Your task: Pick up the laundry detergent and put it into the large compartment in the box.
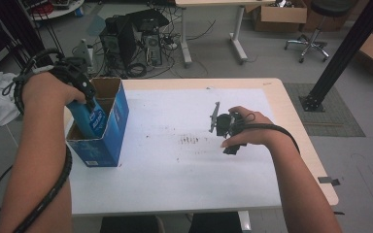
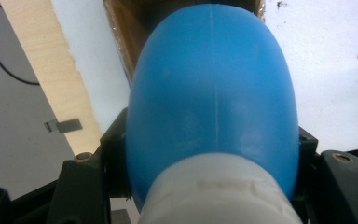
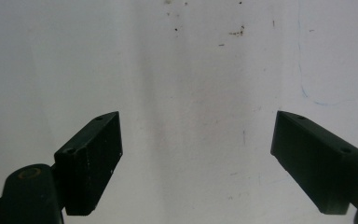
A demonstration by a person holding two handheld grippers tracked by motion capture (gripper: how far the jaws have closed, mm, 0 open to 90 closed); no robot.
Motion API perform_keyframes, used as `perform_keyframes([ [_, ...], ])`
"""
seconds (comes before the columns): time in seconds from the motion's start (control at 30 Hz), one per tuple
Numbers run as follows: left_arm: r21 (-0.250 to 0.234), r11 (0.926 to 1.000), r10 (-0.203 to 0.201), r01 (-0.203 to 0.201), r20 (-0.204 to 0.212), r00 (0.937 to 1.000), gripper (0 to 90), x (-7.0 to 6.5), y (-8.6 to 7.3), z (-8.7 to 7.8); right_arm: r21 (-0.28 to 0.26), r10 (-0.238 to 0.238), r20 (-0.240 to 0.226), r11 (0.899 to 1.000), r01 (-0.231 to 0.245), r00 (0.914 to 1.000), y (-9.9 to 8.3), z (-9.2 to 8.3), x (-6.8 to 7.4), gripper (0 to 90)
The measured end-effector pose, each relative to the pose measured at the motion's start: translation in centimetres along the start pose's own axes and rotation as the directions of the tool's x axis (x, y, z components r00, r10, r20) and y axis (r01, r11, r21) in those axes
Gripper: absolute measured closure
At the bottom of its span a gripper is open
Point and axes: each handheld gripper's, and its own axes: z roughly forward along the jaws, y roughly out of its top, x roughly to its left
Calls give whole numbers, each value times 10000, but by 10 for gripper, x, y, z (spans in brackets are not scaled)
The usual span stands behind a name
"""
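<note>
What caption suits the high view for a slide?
Left hand-held gripper lowers a blue bottle into an open blue box.

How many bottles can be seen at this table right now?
1. A blue bottle is clamped in the left gripper and sits partly inside the open blue box at the table's left edge. The box's depths are hidden, so more could lie inside.

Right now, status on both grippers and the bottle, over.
Left gripper shut on blue bottle, bottle partly inside blue carton. Right gripper open, nothing between jaws, over white tabletop. Carton mouth unobstructed.
</note>
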Motion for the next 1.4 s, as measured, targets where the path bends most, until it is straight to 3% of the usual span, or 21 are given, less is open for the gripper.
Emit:
perform_keyframes([
  [0.73,235,9997,113,-113,6,9999,383,2,7,60,-80,30,-12,10000,-30,10000,-2,-1,2,167],
  [1.2,317,9992,252,-249,-105,9996,383,2,11,84,-30,63,-21,10000,-63,10000,-4,0,2,166],
  [1.3,15,9999,123,-123,-7,9999,383,4,11,86,-33,78,-29,10000,-78,10000,-4,1,2,167],
  [1.4,122,9998,143,-143,18,9999,382,5,11,86,25,95,-42,10000,-94,9999,-4,2,2,166],
])
